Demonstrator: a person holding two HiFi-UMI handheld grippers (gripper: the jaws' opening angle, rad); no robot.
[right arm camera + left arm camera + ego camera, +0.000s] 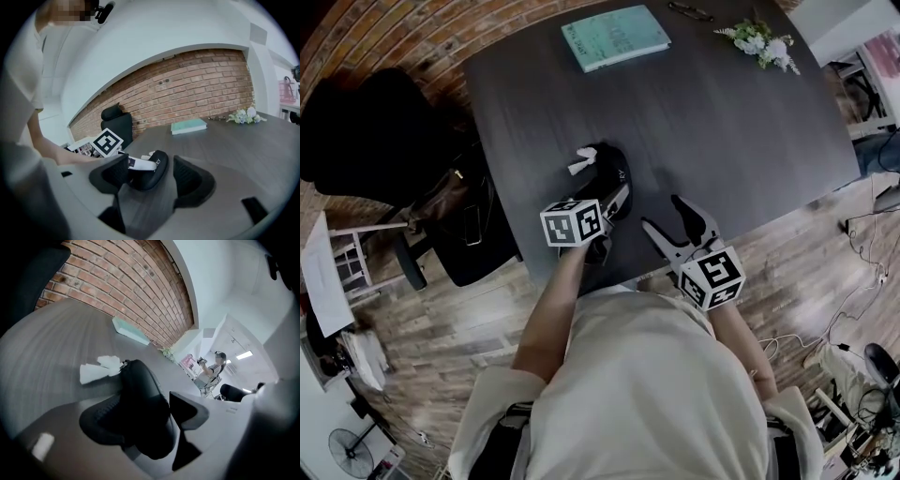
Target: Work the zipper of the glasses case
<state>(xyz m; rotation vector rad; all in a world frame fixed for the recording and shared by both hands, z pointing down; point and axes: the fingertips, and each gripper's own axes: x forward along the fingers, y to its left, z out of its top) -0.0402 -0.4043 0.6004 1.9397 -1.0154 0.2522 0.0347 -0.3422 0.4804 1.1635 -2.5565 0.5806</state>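
Note:
The black glasses case (607, 167) lies on the dark table (741, 141) near its front edge, with a white tag (580, 162) at its far end. My left gripper (612, 199) reaches over the case's near end. In the left gripper view the case (140, 390) sits between the wide-spread jaws of the left gripper (145, 418), and I see no firm pinch. My right gripper (670, 223) hovers open just right of the case, with nothing in it. In the right gripper view the case (152, 169) lies beyond the right gripper (150, 183).
A teal book (614, 36), a pair of glasses (689, 11) and a small flower bunch (759, 39) lie at the table's far side. A black chair with a bag (455, 220) stands to the left. A person (211, 371) stands far off.

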